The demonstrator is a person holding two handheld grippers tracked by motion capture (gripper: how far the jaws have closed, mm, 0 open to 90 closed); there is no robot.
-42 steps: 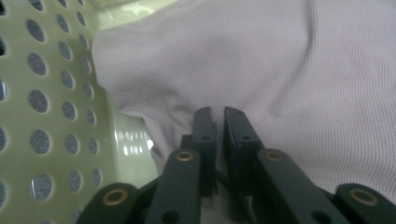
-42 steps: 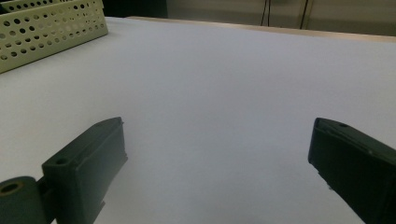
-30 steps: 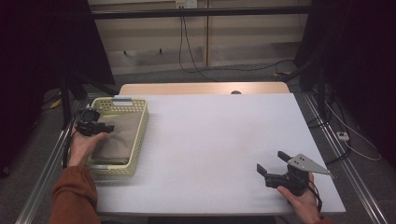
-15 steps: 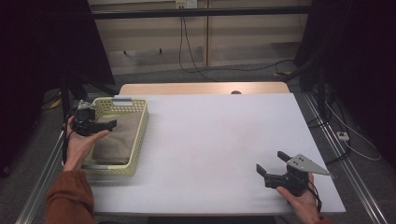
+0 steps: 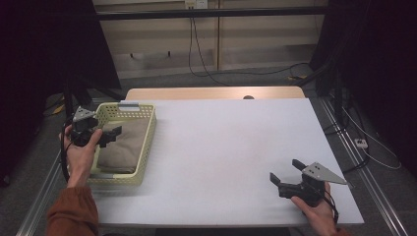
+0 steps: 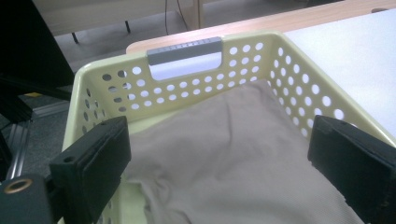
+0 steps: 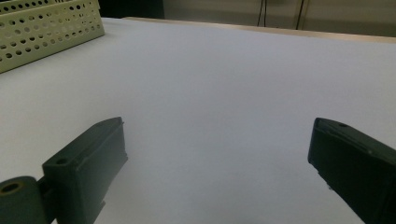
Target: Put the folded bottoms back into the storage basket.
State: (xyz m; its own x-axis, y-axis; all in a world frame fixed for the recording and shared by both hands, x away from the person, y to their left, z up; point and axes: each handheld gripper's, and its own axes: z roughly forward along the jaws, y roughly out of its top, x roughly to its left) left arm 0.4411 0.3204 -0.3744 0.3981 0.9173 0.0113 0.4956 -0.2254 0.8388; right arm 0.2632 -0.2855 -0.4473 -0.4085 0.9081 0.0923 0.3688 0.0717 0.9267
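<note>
basket (image 5: pixel 145 147): pale yellow, perforated, grey handle | cloth (image 5: pixel 122 145): beige | table (image 5: pixel 231 147): white | claws: black

One pale yellow perforated basket (image 5: pixel 147 129) stands on the table, and it has one grey handle (image 6: pixel 185 49) showing on its far end wall. One folded beige cloth (image 6: pixel 243 154) lies inside it. There is one white table (image 5: pixel 231 147). Two grippers are present, the left gripper (image 5: pixel 112 136) and the right gripper (image 5: pixel 286 172), each with two black jaws.
</note>
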